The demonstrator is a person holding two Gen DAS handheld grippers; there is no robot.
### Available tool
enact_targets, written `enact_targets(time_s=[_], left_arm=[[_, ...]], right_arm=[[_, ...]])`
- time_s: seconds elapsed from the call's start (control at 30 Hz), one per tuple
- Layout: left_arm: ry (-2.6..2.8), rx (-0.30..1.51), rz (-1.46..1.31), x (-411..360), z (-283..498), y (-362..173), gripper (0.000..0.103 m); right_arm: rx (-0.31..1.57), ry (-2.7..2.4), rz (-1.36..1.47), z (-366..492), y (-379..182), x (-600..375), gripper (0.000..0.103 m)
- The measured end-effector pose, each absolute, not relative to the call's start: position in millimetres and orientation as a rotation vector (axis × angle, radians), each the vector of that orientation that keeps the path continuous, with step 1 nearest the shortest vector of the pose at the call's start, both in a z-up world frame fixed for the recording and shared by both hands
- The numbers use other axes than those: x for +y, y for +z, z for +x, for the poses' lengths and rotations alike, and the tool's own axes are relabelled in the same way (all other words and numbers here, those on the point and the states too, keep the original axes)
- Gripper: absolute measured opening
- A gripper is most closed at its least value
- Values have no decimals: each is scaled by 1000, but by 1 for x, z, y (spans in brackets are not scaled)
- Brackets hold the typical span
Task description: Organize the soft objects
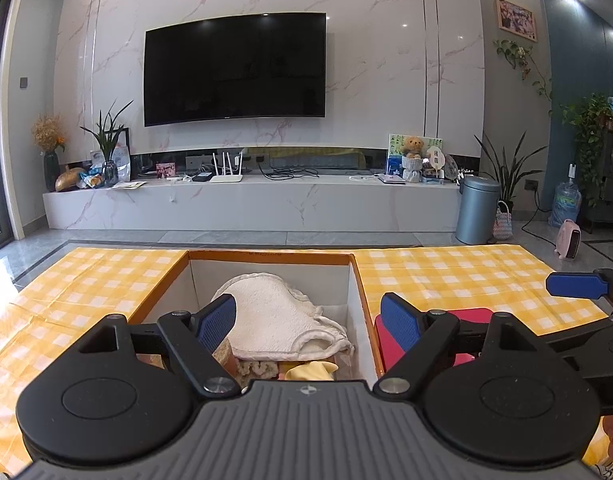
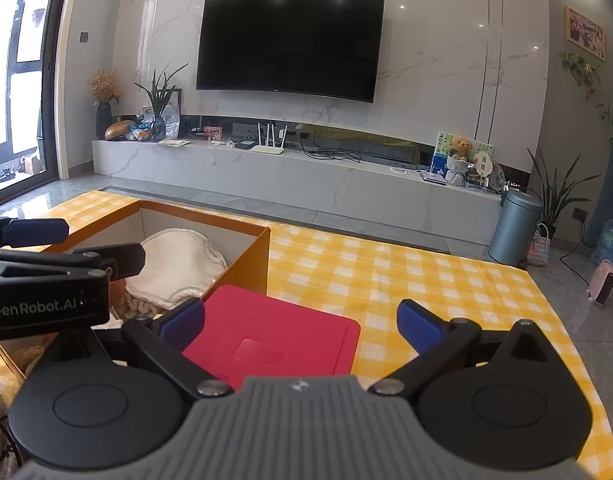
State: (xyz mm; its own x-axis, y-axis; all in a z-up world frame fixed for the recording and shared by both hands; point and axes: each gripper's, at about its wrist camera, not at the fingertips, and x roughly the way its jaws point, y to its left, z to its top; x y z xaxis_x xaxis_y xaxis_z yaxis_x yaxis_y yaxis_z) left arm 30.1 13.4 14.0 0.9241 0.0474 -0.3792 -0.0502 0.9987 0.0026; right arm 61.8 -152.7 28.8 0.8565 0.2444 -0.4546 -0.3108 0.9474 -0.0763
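Note:
An orange cardboard box [image 1: 358, 276] with white inner walls stands on the yellow checked tablecloth. Inside it lies a white fluffy cloth [image 1: 274, 316] on top of a beige knitted piece [image 1: 258, 368] and a yellow soft item [image 1: 310, 370]. My left gripper [image 1: 308, 322] is open and empty, held just above the box's near end. A red flat lid [image 2: 274, 338] lies on the table right of the box [image 2: 250, 258]. My right gripper [image 2: 302, 322] is open and empty above the red lid [image 1: 472, 314]. The white cloth also shows in the right wrist view [image 2: 178, 264].
The table [image 2: 406, 276] with the checked cloth stretches left and right of the box. Beyond it are a grey tiled floor, a marble TV bench, a wall TV [image 1: 234, 68], a grey bin [image 1: 476, 210] and potted plants.

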Motion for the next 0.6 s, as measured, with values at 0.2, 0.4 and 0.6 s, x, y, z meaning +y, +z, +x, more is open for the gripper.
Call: enact_targets(time_s=[0.2,0.4,0.6], left_arm=[[51,386,-6,14,30,14,96],[70,371,8,12,28,17,96],[75,352,-5,11,26,20,96]], right_arm=[[454,294,-149,59,28,-153,100],[451,303,-126,60,30,-157,100],[429,294,-122,57,34,-159,100]])
